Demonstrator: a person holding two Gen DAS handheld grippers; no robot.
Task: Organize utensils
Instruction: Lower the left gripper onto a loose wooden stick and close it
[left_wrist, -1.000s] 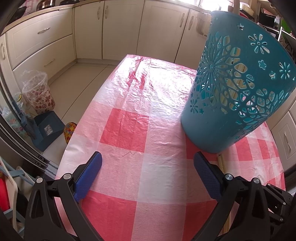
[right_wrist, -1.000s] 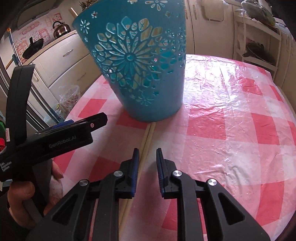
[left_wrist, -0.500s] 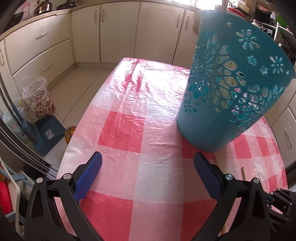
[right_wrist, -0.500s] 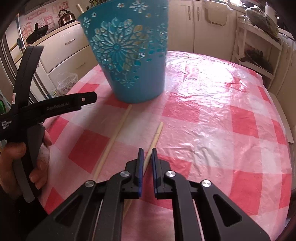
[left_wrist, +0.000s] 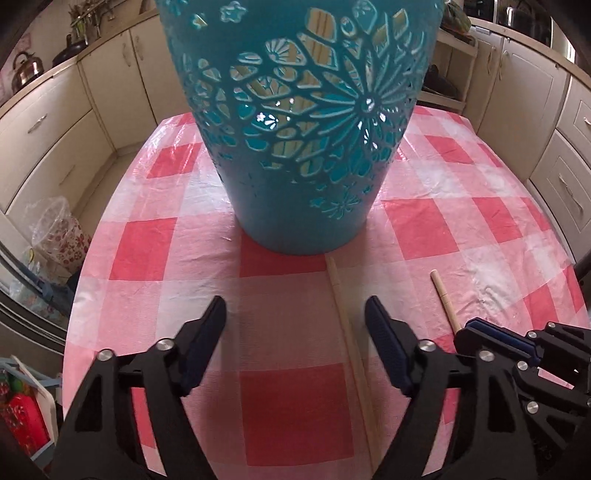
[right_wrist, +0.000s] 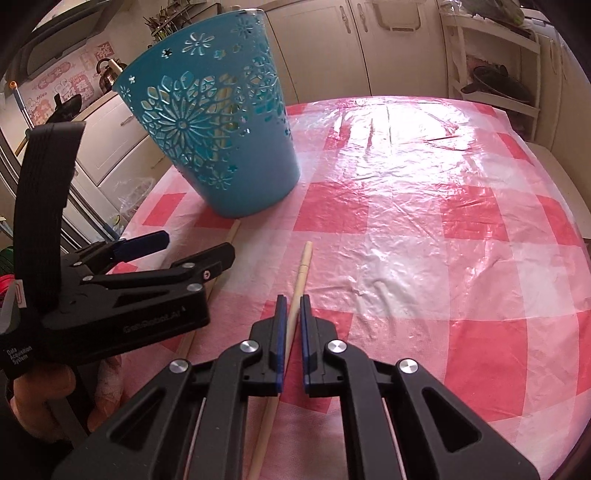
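Two chopsticks | right claw (right_wrist: 290, 310) clamps one chopstick (right_wrist: 301, 271) | left claw (left_wrist: 295, 325) closing, straddling the other chopstick (left_wrist: 341, 310)

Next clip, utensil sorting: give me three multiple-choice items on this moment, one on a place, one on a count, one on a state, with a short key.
1. Where does the chopstick between the left tongs lie?
A. inside the basket
B. on the tablecloth, its far end at the basket's base
C. on the floor

2. How many chopsticks lie on the checked tablecloth?
A. two
B. four
C. none

3. What are the right tongs doing?
A. standing wide open
B. shut on nothing
C. shut on a chopstick

Key: 1 B, it runs from the teal basket back between the closing pads, untouched yet. 2 A, both views show two. 3 C, the second chopstick sits pinched between the pads.
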